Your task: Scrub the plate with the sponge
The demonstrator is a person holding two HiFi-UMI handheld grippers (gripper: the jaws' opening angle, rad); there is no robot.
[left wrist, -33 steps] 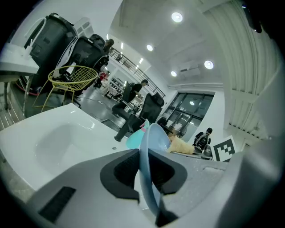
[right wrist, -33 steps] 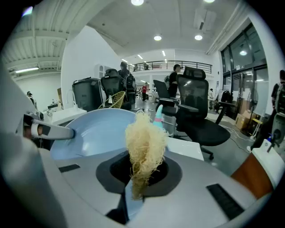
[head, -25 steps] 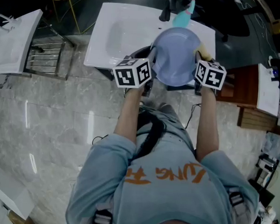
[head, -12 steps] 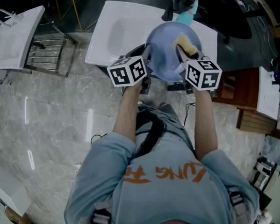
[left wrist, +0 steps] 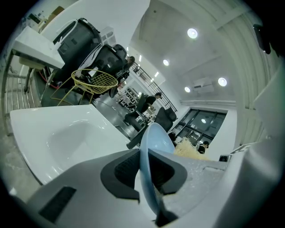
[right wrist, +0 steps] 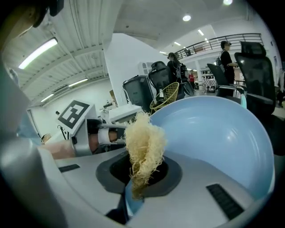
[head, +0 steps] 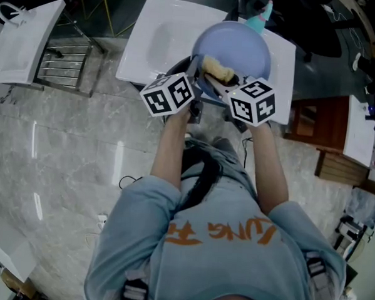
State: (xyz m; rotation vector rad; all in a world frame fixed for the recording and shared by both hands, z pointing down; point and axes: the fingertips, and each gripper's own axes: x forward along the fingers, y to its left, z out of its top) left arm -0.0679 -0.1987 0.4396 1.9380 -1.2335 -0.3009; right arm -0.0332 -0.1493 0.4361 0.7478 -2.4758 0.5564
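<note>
A light blue plate is held up over the white sink, its hollow face toward me. My left gripper is shut on the plate's left rim; in the left gripper view the plate stands edge-on between the dark pads. My right gripper is shut on a pale yellow fibrous sponge, which rests against the plate's lower left face. In the right gripper view the sponge sticks up from the jaws in front of the plate.
A teal bottle and a dark faucet stand behind the plate at the sink's back edge. A metal rack and a white board are at the left. A wooden stand is at the right. A marble floor lies below.
The right gripper has carried the sponge from the plate's right rim leftward across its face to the lower left. The plate and left gripper shifted slightly up.
</note>
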